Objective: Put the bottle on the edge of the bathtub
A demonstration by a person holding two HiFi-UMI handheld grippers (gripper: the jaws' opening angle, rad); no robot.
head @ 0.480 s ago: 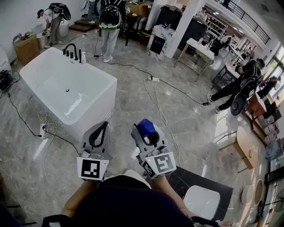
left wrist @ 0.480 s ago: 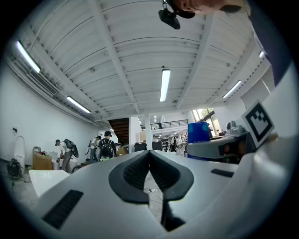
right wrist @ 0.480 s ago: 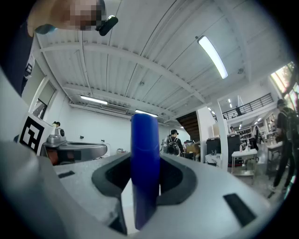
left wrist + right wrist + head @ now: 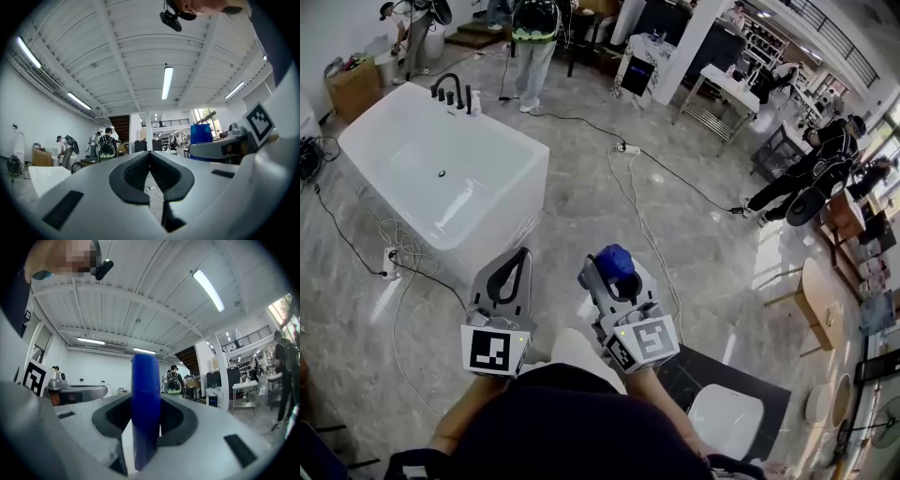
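A blue bottle stands upright between the jaws of my right gripper, which is shut on it; its blue top shows in the head view too. My left gripper is held beside it, jaws together and nothing in them; in the left gripper view the pads meet. The white bathtub stands ahead to the left, with black taps at its far end. Both grippers are short of the tub's near corner, above the marble floor.
Cables trail over the floor beside the tub, and a power strip lies further out. A person with a backpack stands behind the tub; others work at the right. A dark mat with a white seat lies at lower right.
The view has moved a little forward, so the tub sits slightly closer. Both grippers keep their pose and the bottle stays held.
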